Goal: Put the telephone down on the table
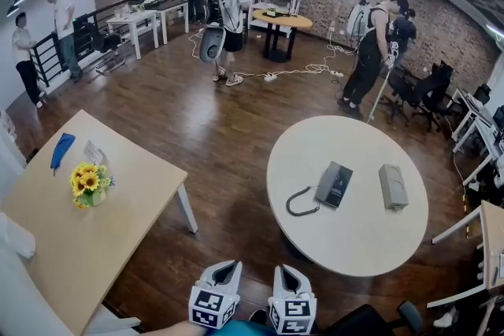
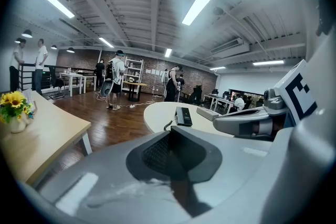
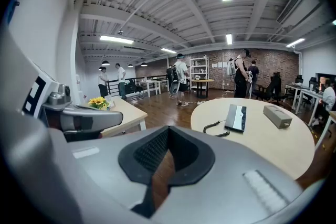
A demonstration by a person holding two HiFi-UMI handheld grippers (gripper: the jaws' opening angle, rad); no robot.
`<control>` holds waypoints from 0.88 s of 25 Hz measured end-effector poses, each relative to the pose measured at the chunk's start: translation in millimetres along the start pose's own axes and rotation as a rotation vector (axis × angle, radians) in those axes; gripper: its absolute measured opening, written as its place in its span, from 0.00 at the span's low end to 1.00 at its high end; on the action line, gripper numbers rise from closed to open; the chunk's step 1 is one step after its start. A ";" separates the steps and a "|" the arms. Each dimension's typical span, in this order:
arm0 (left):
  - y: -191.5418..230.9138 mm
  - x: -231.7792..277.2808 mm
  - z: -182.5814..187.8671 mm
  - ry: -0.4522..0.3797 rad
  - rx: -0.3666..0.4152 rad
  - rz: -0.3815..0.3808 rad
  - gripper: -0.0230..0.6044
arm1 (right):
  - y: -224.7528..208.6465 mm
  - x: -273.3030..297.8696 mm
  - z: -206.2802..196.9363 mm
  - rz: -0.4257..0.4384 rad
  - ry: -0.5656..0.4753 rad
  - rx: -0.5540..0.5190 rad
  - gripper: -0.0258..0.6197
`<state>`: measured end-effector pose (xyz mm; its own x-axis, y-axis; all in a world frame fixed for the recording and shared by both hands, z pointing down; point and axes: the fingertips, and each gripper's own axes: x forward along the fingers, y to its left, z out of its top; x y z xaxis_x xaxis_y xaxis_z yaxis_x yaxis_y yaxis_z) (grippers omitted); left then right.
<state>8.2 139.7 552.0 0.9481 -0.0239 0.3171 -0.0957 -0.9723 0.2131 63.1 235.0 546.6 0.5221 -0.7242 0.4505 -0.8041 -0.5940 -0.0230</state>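
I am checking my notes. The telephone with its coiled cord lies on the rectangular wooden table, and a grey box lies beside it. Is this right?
Not quite. The telephone with its coiled cord lies on the round table, not the rectangular wooden table; the grey box does lie beside it. The head view shows this.
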 end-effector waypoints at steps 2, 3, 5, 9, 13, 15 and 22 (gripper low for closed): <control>-3.2 1.3 1.1 -0.001 0.001 0.000 0.06 | -2.5 -0.9 0.2 0.002 -0.003 -0.004 0.03; -4.7 2.1 1.7 -0.001 0.002 0.001 0.06 | -4.4 -1.2 -0.5 0.003 -0.006 -0.003 0.03; -7.9 4.1 2.7 -0.002 0.004 0.003 0.06 | -9.0 -1.2 -2.3 0.003 -0.013 -0.001 0.03; -16.6 10.2 3.7 -0.006 0.013 0.012 0.06 | -19.6 -1.8 -3.9 0.012 -0.023 0.002 0.03; -26.6 14.5 5.2 -0.008 0.025 0.021 0.06 | -28.5 -5.3 -3.4 0.022 -0.031 0.002 0.03; -32.4 17.3 6.2 -0.009 0.032 0.025 0.06 | -34.3 -6.7 -4.1 0.026 -0.037 0.006 0.03; -52.9 28.4 7.7 -0.008 0.045 0.050 0.06 | -60.8 -12.0 -8.0 0.036 -0.054 0.027 0.03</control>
<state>42.5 188.6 542.6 0.9449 -0.0749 0.3187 -0.1298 -0.9794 0.1547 103.4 282.7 549.8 0.5081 -0.7629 0.3999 -0.8152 -0.5758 -0.0627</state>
